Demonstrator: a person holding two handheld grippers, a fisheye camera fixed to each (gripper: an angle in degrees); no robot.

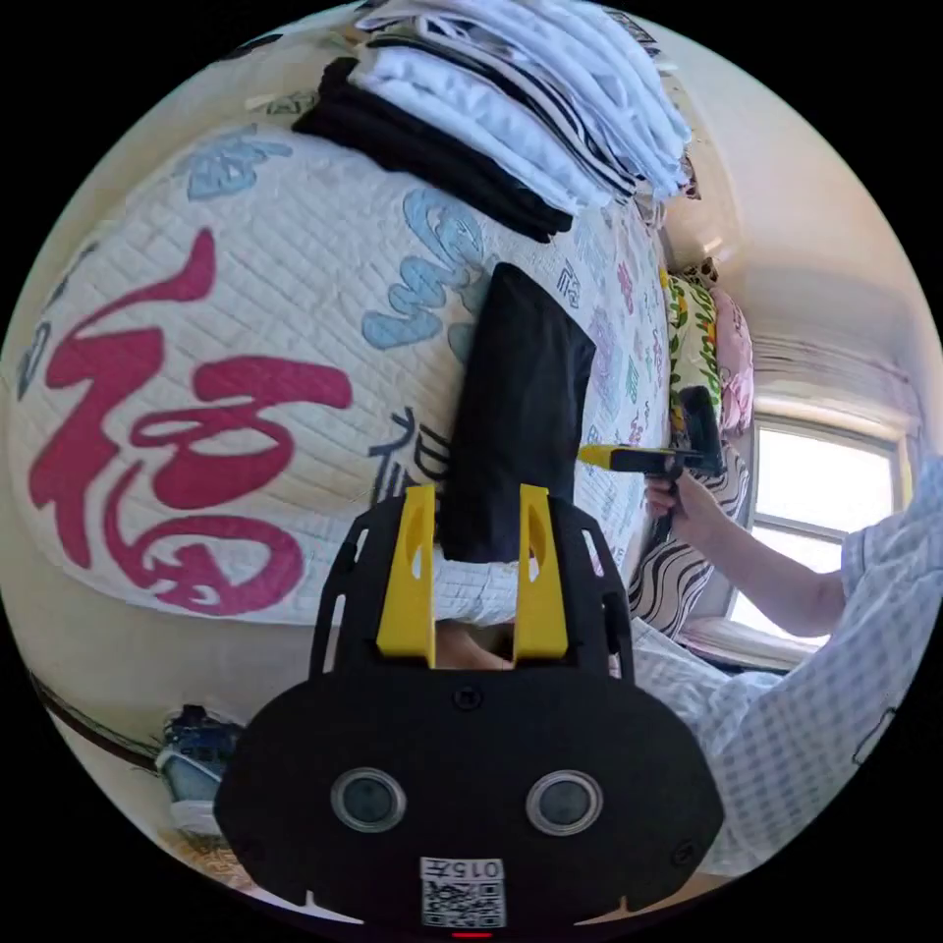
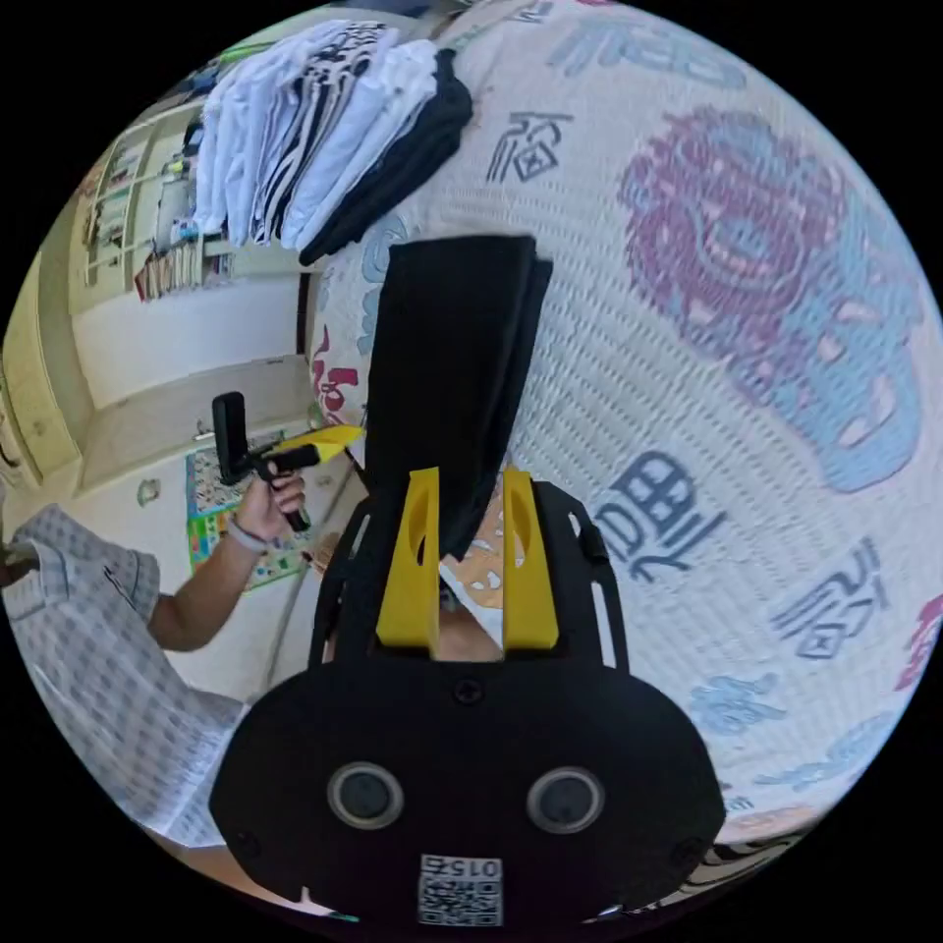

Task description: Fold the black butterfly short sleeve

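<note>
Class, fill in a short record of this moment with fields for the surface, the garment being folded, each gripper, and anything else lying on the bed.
surface: quilted bed cover with printed characters
garment: black shirt, folded into a long narrow strip, lying on the cover
left gripper: jaws open, one either side of the strip's near end
right gripper: jaws open, straddling the strip's other end
pile: stack of folded clothes, white, striped and black, beyond the strip
person: a hand holds the right gripper's handle, checked sleeve beside it
</note>
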